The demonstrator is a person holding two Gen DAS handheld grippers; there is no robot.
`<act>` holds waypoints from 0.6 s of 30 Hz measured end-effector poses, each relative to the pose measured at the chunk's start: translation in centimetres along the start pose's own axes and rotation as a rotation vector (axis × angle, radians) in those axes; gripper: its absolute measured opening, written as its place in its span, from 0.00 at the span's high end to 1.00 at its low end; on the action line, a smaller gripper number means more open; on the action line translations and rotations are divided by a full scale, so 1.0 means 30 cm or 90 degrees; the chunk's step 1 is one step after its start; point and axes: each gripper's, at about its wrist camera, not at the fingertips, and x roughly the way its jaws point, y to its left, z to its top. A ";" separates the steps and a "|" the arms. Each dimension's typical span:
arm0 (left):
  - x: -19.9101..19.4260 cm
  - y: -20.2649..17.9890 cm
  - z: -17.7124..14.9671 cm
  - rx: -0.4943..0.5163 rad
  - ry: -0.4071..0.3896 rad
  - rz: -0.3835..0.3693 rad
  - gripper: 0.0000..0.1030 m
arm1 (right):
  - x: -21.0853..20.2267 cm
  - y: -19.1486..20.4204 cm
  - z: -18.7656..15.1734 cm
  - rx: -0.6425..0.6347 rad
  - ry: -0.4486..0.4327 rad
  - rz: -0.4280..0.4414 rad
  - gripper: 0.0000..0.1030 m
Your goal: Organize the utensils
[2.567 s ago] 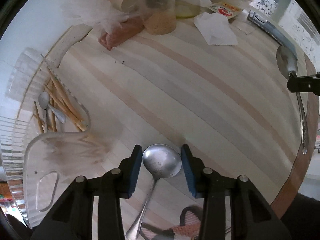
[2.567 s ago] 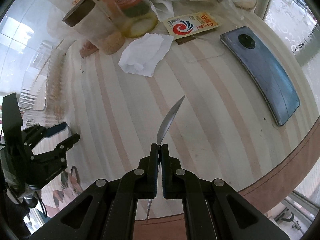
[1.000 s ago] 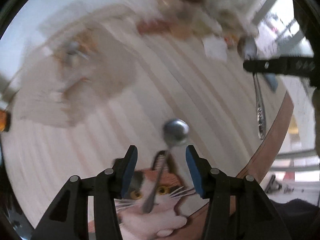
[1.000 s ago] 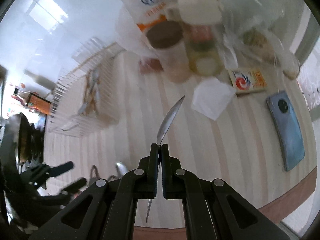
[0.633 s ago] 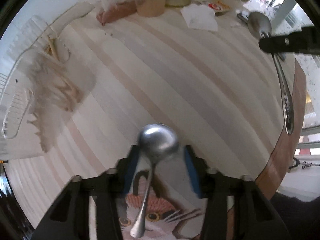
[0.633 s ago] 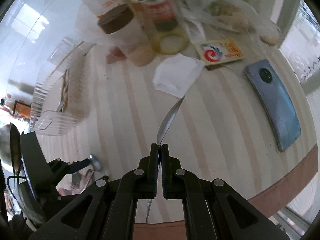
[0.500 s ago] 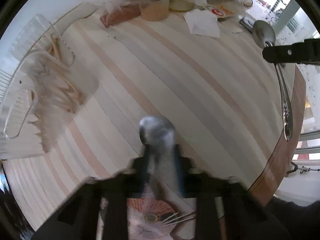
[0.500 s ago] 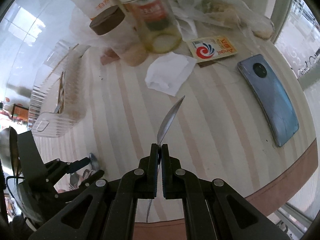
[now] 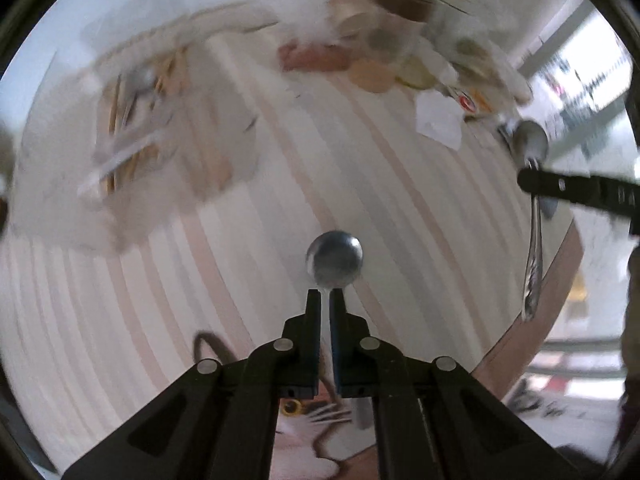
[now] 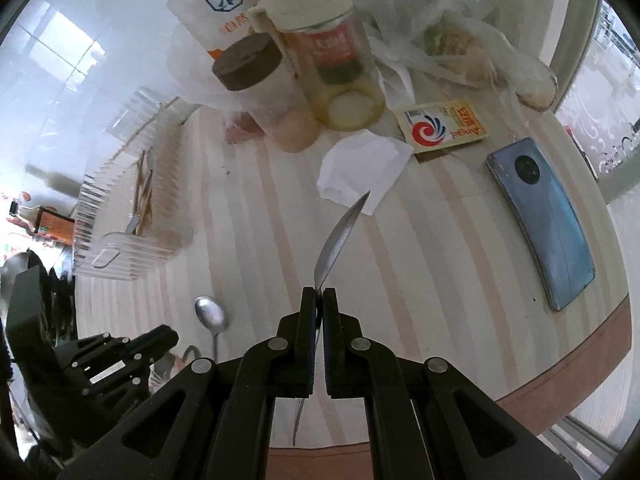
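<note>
While my left tongs (image 9: 325, 300) pinch the neck of a round-bowled spoon (image 9: 334, 263), having just closed on it, my right tongs (image 10: 319, 300) grip a second spoon (image 10: 339, 240) edge-on above the striped table (image 10: 440, 264). Both should travel level to the clear ribbed utensil tray (image 10: 120, 236), handles kept clamped, and be released only once low inside.

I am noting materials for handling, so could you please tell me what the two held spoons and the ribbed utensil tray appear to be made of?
Left spoon: apparently polished metal, a grey bowl with soft glints.
Right spoon: likely steel too, thin and mirror-bright along its edge.
Tray: seemingly clear hard plastic; the chopsticks inside show through its ribbed, glossy walls.
</note>
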 end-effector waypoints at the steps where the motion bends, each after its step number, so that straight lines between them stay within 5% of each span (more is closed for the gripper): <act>1: 0.022 0.008 -0.003 -0.015 0.017 -0.008 0.88 | 0.001 0.004 0.000 -0.001 0.000 0.002 0.97; 2: 0.043 0.006 -0.003 -0.025 0.030 -0.003 0.73 | 0.003 0.007 -0.001 -0.002 0.002 0.006 0.97; 5: 0.111 -0.034 0.007 -0.027 0.050 -0.003 0.64 | 0.019 0.011 -0.005 -0.001 0.007 0.007 0.97; 8: 0.146 -0.086 0.020 0.003 0.039 0.023 0.43 | 0.032 0.006 -0.015 0.001 0.011 0.004 0.97; 13: 0.178 -0.144 0.048 0.010 0.025 0.101 0.43 | 0.036 -0.029 -0.025 0.019 0.010 -0.002 0.97; 14: 0.181 -0.153 0.051 0.010 0.017 0.117 0.49 | 0.036 -0.036 -0.026 0.022 0.010 -0.004 0.97; 15: 0.183 -0.161 0.056 0.017 0.015 0.135 0.65 | 0.036 -0.044 -0.029 0.026 0.009 -0.006 0.97; 18: 0.181 -0.176 0.061 0.035 0.015 0.129 0.64 | 0.036 -0.068 -0.033 0.039 0.008 -0.012 0.97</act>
